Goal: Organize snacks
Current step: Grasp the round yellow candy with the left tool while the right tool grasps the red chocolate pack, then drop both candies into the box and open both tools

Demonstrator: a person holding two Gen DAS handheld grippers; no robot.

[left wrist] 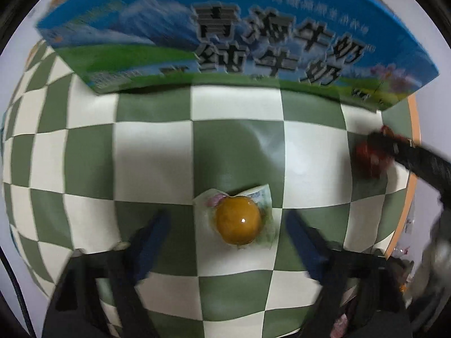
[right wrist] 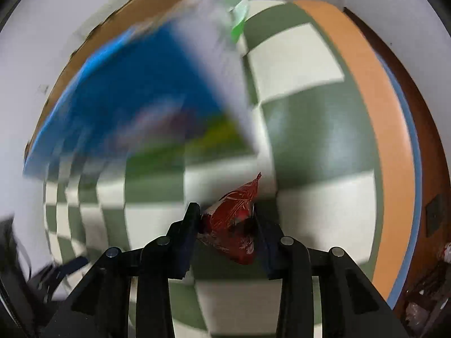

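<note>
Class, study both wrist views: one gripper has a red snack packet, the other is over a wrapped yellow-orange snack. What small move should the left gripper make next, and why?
Probably close the left gripper on the yellow-orange snack. Its fingers stand either side of the snack without touching it, while the right gripper is already shut on the red packet.

The left gripper [left wrist: 228,225] points straight down, its two dark fingers [left wrist: 152,231] spread apart with a gap on each side of what lies between them, pads pressing on nothing. The right gripper [right wrist: 227,219] tilts steeply downward, its fingers [right wrist: 188,225] clamped from both sides, pads pressing in.
</note>
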